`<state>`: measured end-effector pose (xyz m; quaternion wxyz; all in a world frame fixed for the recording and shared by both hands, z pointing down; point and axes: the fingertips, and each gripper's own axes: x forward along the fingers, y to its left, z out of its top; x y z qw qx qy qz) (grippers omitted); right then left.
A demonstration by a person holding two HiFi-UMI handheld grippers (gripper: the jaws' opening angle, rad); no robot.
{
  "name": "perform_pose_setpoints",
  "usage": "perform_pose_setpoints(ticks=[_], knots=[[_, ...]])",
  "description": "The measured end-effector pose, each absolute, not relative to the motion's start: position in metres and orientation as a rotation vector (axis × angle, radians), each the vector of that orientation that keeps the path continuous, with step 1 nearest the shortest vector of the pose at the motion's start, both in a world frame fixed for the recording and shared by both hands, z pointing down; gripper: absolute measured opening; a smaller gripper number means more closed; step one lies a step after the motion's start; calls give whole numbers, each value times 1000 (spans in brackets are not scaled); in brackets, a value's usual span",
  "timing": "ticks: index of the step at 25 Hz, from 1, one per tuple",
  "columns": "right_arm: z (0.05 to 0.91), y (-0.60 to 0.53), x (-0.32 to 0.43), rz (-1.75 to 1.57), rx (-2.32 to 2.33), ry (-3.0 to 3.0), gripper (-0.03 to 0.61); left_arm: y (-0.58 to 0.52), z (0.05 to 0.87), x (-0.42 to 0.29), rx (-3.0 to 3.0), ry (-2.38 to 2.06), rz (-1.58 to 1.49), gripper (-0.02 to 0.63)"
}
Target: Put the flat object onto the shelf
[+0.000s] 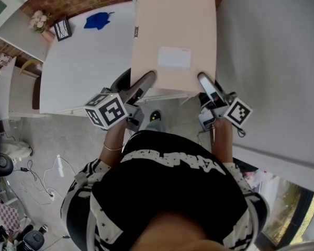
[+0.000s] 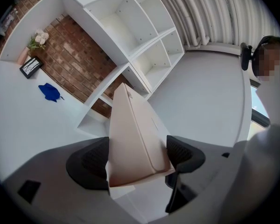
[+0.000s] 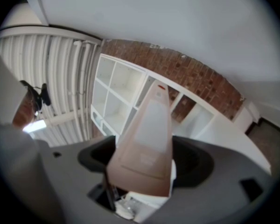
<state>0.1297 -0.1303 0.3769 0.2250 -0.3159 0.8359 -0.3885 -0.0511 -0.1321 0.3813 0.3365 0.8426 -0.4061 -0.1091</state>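
Observation:
A flat, pale pink box with a white label is held level in front of me, over the edge of a white surface. My left gripper is shut on its near left corner and my right gripper is shut on its near right corner. In the left gripper view the box sits edge-on between the dark pads, pointing at the white cubby shelf. The right gripper view shows the box clamped in the same way, with the shelf beyond it against a brick wall.
A white tabletop lies to the left, carrying a blue cloth, a small picture frame and flowers. A white wall panel rises on the right. Cables and gear litter the floor.

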Motion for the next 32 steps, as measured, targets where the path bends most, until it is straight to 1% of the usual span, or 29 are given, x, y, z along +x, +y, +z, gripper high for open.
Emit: perform_pose_setpoints(ticks=[24, 32], knots=[[396, -224, 117, -1119, -861, 2347, 380, -216, 407, -63, 2139, -1081, -297, 393], [400, -233, 118, -1133, -888, 2335, 380, -227, 408, -62, 2145, -1065, -282, 393]])
